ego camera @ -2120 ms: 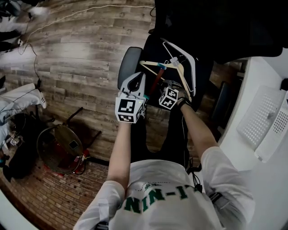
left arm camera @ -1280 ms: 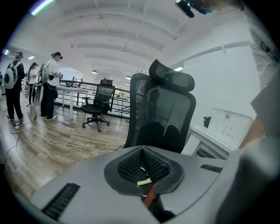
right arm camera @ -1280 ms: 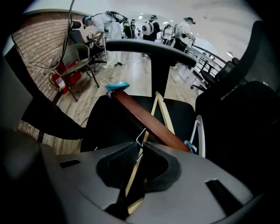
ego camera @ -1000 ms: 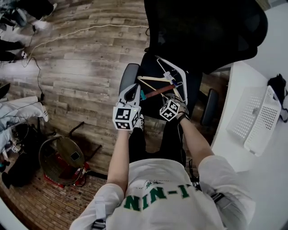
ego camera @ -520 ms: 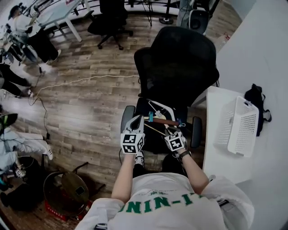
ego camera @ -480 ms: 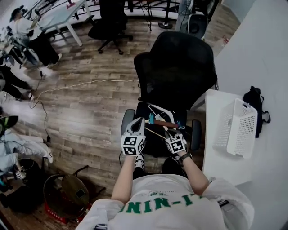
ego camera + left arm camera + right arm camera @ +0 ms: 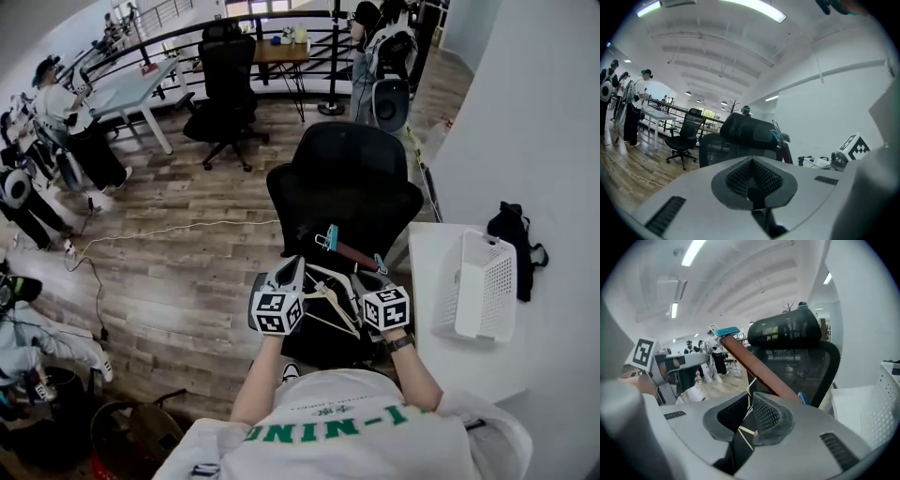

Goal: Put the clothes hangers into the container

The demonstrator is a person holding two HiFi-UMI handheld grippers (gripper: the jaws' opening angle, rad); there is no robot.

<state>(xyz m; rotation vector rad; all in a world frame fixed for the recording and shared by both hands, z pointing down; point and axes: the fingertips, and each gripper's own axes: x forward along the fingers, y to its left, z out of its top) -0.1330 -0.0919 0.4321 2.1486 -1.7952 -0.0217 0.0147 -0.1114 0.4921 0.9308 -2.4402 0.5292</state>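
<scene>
- At the far left we see people standing by a pale desk (image 7: 141, 84) on a wood-plank floor (image 7: 178, 272).
- Left of centre, the left gripper (image 7: 751, 164) is held out in front of the person's chest. Its 2 jaws are pressed together and nothing sits between them.
- Just to its right are the clothes hangers (image 7: 330, 292), a small bundle carried in the air between the 2 grippers. We make out a pale wooden hanger, a white one and a dark red bar with teal clips at its ends.
- The right gripper (image 7: 749, 411) has its jaws almost closed, pinching thin parts of the hangers. The red bar slants up and to the left above them.
- Behind the bundle stands a black office chair (image 7: 347, 187).
- At the right, the container (image 7: 487, 295), a white perforated basket, sits on a white table (image 7: 441, 366), well apart from the hangers.
- A black bag (image 7: 511, 239) lies just behind the container.
</scene>
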